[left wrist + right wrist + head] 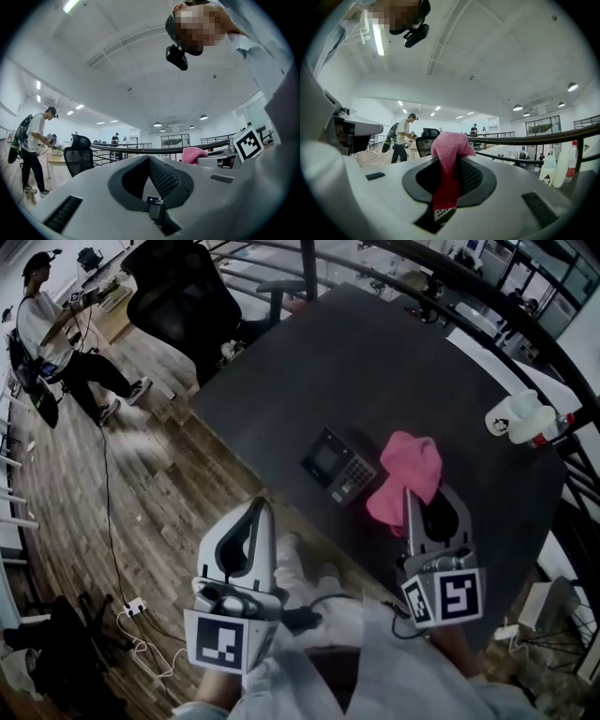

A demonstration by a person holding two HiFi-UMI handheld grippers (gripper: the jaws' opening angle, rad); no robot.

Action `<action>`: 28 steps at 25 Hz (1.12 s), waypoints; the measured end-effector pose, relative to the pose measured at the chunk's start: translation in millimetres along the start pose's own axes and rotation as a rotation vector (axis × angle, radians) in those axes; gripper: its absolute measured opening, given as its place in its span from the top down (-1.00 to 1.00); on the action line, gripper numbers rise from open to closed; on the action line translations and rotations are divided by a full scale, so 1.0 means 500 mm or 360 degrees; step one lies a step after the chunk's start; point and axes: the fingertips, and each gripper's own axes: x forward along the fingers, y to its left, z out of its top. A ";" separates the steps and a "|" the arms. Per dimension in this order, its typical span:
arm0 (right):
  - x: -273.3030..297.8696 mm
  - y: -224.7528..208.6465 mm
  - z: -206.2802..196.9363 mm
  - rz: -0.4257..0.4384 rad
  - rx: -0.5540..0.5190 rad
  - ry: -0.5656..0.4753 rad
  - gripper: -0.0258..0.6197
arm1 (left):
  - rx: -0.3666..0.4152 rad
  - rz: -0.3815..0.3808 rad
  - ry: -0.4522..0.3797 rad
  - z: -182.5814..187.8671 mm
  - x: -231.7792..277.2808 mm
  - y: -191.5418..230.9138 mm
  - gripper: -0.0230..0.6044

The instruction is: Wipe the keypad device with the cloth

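Note:
The keypad device [338,466], dark with a small screen and grey keys, lies flat near the front edge of the dark table [394,362]. A pink cloth [410,474] rests just right of it, apart from it. My right gripper [417,499] is shut on the cloth's near end; in the right gripper view the pink cloth [449,161] hangs pinched between the jaws. My left gripper [263,506] is held off the table's front edge, left of the device, shut with nothing in it. From the left gripper view the cloth [193,154] shows beyond the closed tips [150,164].
White bottles [518,417] stand at the table's right edge, also seen as bottles [555,168] in the right gripper view. A black office chair [178,287] is behind the table's far left corner. A person [47,329] stands far left. Cables and a power strip [136,606] lie on the wooden floor.

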 end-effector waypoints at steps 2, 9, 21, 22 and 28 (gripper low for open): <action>0.000 -0.016 -0.008 -0.0061 0.0018 0.0014 0.70 | -0.0003 -0.0058 -0.0007 -0.002 0.023 -0.001 0.92; 0.030 -0.043 -0.032 -0.0273 0.0033 0.0078 0.70 | -0.0030 -0.0242 -0.0017 -0.004 0.101 0.030 0.92; 0.088 -0.034 -0.092 -0.0516 -0.0013 0.0249 0.70 | -0.0090 -0.0403 0.0041 -0.030 0.184 0.116 0.92; 0.093 -0.033 -0.100 -0.0530 -0.0018 0.0264 0.70 | -0.0095 -0.0407 0.0049 -0.034 0.187 0.124 0.92; 0.115 -0.024 -0.163 -0.0590 -0.0064 0.0381 0.70 | -0.0114 -0.0414 0.0075 -0.050 0.196 0.158 0.92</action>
